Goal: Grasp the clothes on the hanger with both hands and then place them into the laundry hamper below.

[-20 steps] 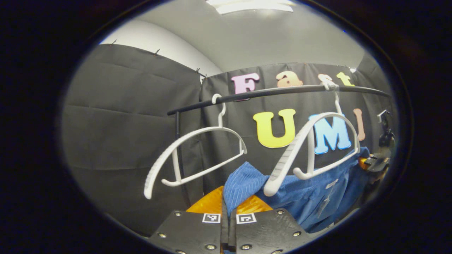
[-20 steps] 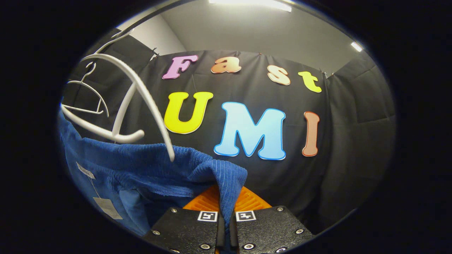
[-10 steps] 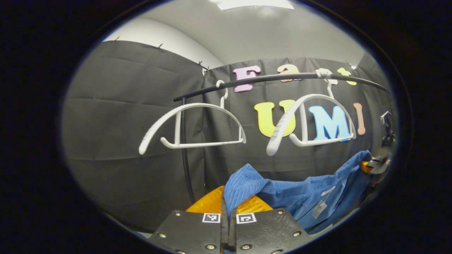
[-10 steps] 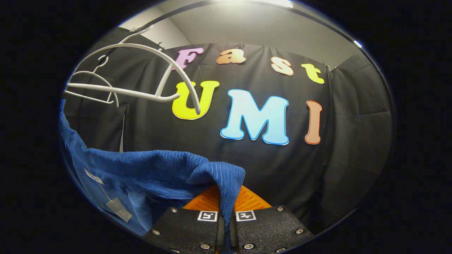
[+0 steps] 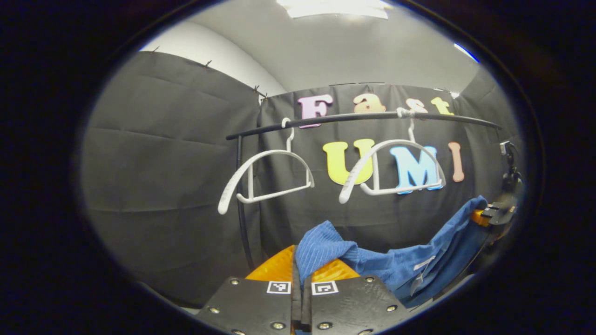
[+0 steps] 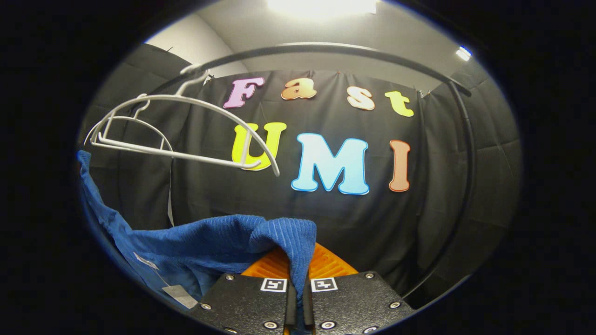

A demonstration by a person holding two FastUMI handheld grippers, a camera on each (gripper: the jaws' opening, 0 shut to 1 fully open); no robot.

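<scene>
A blue ribbed garment (image 5: pixel 372 260) hangs stretched between both grippers, clear of the hangers. My left gripper (image 5: pixel 298 274) is shut on one corner of it. My right gripper (image 6: pixel 298 267) is shut on the other corner of the garment (image 6: pixel 200 239), and that gripper also appears at the far right of the left gripper view (image 5: pixel 496 211). A white tag (image 6: pixel 179 295) dangles from the cloth. Two bare white hangers (image 5: pixel 265 174) (image 5: pixel 396 170) hang on the black rail (image 5: pixel 363 118) above; the nearer hanger (image 6: pixel 186 135) is up and left in the right gripper view.
The rail's black upright post (image 5: pixel 242 204) stands left of the garment. In the right gripper view the rail (image 6: pixel 461 139) curves down the right side. Black cloth walls close in behind and at both sides.
The garment has come off the right hanger and dropped below it. Both hangers swung back level and now appear smaller and farther away as both grippers drew back and down.
</scene>
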